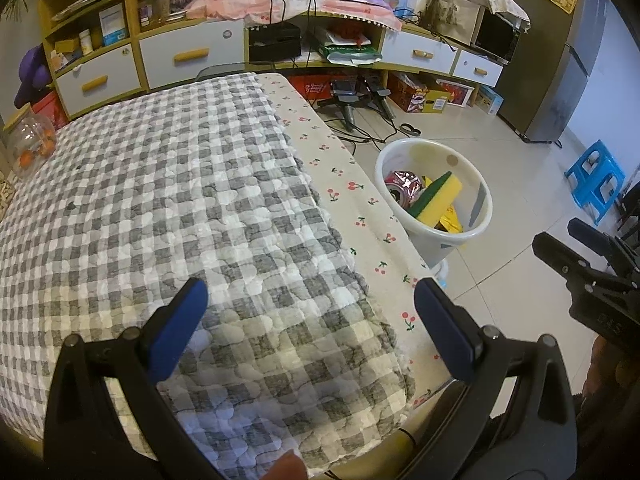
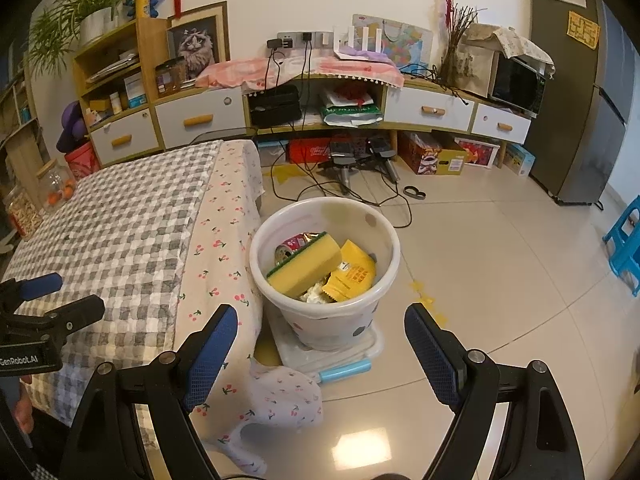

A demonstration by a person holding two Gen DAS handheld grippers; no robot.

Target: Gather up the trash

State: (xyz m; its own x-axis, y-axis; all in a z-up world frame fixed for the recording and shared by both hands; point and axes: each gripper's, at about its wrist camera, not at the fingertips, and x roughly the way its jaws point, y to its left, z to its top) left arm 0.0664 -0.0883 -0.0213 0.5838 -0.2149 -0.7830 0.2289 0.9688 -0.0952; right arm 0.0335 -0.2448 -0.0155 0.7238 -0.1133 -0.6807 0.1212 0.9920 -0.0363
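1. Right hand-held gripper [image 2: 320,344] sits nearest the lens, released, jaws wide with nothing between them, aimed down at the trash bin [image 2: 256,256].
2. Left hand-held gripper [image 1: 310,312] is also released and empty, hovering over the checked quilt [image 1: 160,184] on the worktop.
3. Trash is already in the bin: yellow-green sponge [image 2: 306,266], yellow wrapper [image 2: 354,276], crushed red can [image 2: 294,244], some white crumpled paper underneath.
4. Handling, by my estimate: all light. Sponge is soft and compresses, so pinch it across the thickness. Wrapper is thin and slippery; take it by an edge. Can is dented and stiffish; grip across the body.
5. Quilt is soft and wrinkled; no loose trash visible on it.
6. Bin stands on the glossy tile floor [image 2: 480,280], just beside the cherry-print cloth [image 2: 224,248] edge. Cabinets, cables and a blue stool [image 2: 624,248] sit further off.
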